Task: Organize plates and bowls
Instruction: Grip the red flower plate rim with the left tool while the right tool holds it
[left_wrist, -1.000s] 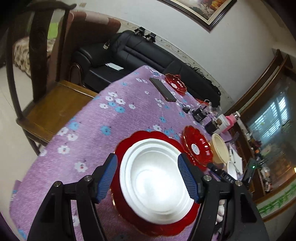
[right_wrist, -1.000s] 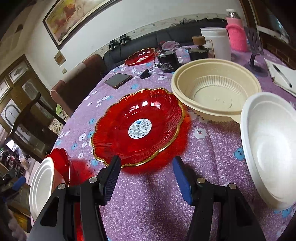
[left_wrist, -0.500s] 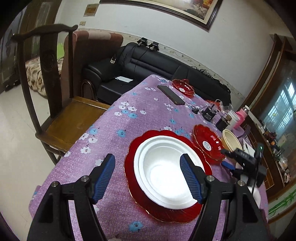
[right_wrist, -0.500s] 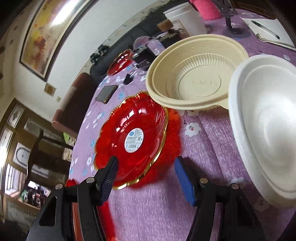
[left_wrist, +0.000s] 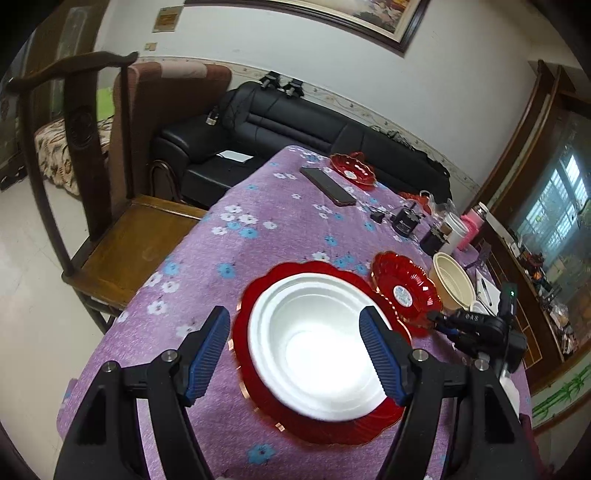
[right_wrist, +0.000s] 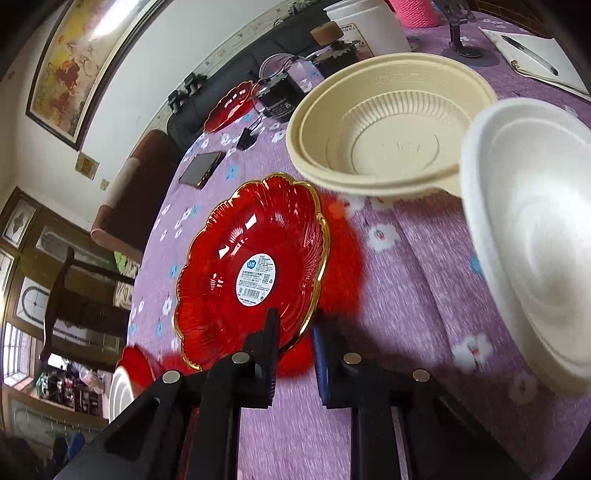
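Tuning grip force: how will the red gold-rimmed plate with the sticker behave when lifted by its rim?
The red plate looks like glossy moulded plastic: probably light and stiff, but slippery. The right gripper pinches only its scalloped near edge, so it may sag or pivot. The thin gold rim could chip.

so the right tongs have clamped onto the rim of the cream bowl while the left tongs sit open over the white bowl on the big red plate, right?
Not quite: the right tongs are clamped on the near rim of the red plate with the sticker, not the cream bowl, as the right wrist view shows. The rest holds: the left tongs sit open over the white bowl on the big red plate.
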